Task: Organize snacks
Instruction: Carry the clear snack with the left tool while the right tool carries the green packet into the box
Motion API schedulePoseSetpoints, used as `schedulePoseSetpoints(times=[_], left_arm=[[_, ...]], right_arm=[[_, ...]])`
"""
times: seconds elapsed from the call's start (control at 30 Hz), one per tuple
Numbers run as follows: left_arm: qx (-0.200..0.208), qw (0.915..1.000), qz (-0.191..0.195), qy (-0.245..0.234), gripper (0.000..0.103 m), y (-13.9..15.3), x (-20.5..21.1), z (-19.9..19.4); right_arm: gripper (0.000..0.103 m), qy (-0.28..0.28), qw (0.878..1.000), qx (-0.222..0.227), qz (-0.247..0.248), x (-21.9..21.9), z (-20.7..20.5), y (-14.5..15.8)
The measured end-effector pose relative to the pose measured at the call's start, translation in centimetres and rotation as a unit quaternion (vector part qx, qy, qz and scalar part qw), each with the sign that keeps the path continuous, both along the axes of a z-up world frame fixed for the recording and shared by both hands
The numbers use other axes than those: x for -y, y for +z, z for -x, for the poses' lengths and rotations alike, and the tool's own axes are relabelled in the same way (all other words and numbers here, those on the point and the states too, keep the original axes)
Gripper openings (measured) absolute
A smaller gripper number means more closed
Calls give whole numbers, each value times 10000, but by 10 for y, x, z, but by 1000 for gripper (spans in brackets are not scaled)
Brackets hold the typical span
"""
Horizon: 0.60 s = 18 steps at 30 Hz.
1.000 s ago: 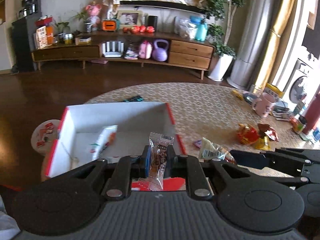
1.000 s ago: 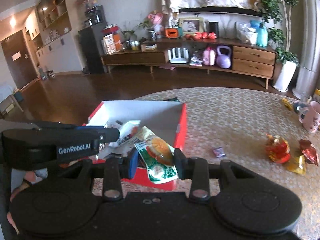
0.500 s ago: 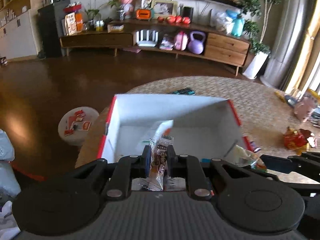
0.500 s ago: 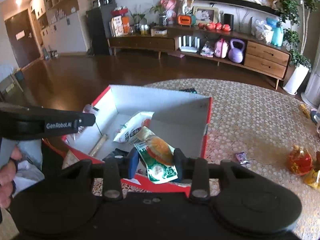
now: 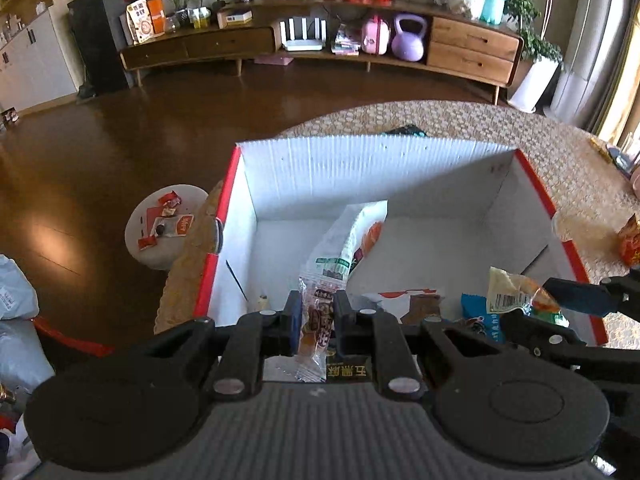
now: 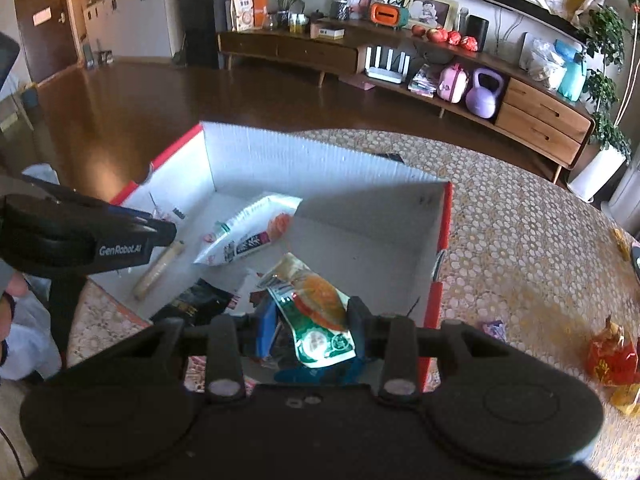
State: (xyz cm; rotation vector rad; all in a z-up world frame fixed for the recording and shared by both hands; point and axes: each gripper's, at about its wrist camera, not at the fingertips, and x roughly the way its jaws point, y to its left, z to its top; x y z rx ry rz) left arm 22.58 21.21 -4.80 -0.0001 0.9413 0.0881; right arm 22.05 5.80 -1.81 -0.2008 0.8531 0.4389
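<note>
A red cardboard box with a white inside stands on the round table; it also shows in the right wrist view. My left gripper is shut on a small clear snack packet and holds it over the box's near edge. My right gripper is shut on a green and orange snack packet above the box's near right corner. A white snack bag lies inside the box, also seen in the right wrist view, along with a black packet and a tan stick.
Red and gold wrapped snacks and a small purple sweet lie on the patterned tablecloth right of the box. A low white stool with wrappers stands on the floor to the left. A wooden sideboard lines the far wall.
Both grippers moved forward and over the box with their packets still held. The box now fills the middle of both views.
</note>
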Motion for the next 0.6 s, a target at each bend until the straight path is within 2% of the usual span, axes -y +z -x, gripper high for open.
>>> schedulePoseSetpoints(times=[0.3,0.6], left_arm=[[-315,9993,-98,-185,16,-25,6,-10],[-474,9987,-67,-192,16,-33,7,-12]], right_arm=[[36,27,9997,-223,98,-3,-9,-16],[38,160,9996,-246,-19,-5,1,-11]])
